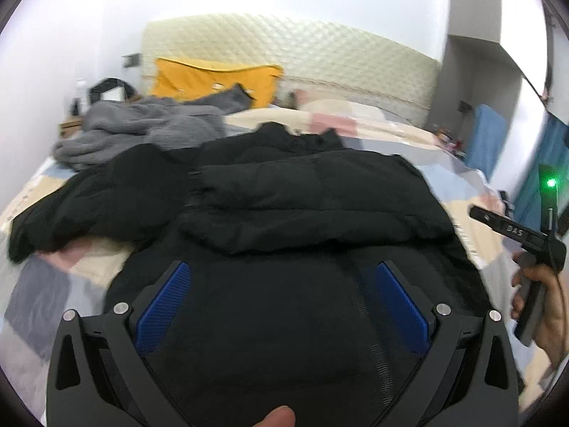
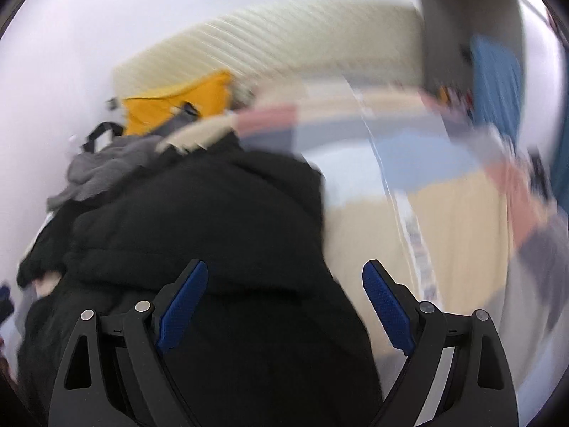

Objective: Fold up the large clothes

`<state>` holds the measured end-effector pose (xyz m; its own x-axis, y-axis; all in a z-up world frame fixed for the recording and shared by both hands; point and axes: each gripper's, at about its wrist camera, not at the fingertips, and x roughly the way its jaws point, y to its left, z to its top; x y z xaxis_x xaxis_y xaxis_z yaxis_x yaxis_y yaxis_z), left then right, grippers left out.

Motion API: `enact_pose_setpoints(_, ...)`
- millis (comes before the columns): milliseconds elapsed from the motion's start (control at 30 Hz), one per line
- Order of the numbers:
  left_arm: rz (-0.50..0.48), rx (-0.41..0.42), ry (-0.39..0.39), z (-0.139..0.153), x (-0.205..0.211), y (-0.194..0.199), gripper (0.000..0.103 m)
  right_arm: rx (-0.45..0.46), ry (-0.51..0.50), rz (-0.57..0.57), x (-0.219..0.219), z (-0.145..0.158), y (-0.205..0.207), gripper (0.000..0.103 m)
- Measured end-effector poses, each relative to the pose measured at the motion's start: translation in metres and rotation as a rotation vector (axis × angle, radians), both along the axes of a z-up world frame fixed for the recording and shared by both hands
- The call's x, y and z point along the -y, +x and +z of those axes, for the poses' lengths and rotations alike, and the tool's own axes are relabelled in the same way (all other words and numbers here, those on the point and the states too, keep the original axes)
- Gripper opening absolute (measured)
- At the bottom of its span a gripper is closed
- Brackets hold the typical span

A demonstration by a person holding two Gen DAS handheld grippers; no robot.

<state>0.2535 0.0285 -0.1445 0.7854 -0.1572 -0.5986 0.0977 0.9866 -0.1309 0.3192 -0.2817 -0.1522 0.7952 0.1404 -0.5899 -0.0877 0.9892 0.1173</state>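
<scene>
Black jacket (image 1: 302, 195), one, sprawls on the bed (image 1: 444, 149), near hem cut off; right view blurs. Left tongs (image 1: 282, 274) and right tongs (image 2: 284, 274) both released, empty.

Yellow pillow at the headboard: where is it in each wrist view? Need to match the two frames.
Left wrist: yellow pillow upper left of centre, leaning on the cream headboard, behind the grey blanket.
Right wrist: yellow pillow upper left, motion-blurred, above the black jacket.
Shared landmark: the cream headboard right behind it in both.
</scene>
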Motion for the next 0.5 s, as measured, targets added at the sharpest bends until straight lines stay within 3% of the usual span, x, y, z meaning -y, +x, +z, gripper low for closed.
enact_pose_setpoints(67, -0.014, 0.029, 0.024, 0.014, 0.013, 0.010, 0.103, 0.052, 0.000, 0.037, -0.008, 0.016, 0.000, 0.089)
enact_pose_setpoints(133, -0.004, 0.036, 0.045, 0.025, 0.022, 0.027, 0.103, 0.086, 0.062, 0.062, -0.012, 0.029, 0.006, 0.088)
enact_pose_setpoints(200, -0.014, 0.040, -0.020, 0.032, 0.023, 0.054, 0.103, 0.107, 0.079, 0.091, -0.018, 0.037, 0.016, 0.078)
enact_pose_setpoints(267, 0.000, 0.013, -0.037, 0.033, 0.022, 0.080, 0.103, 0.108, 0.053, 0.110, -0.028, 0.040, 0.032, 0.074)
enact_pose_setpoints(367, 0.005, 0.008, -0.030, 0.029, 0.024, 0.119, 0.103, 0.090, 0.026, 0.120, -0.045, 0.034, 0.063, 0.073)
enact_pose_setpoints(500, 0.022, -0.001, 0.052, 0.004, 0.032, 0.162, 0.103, 0.066, 0.061, 0.111, -0.059, 0.008, 0.099, 0.074)
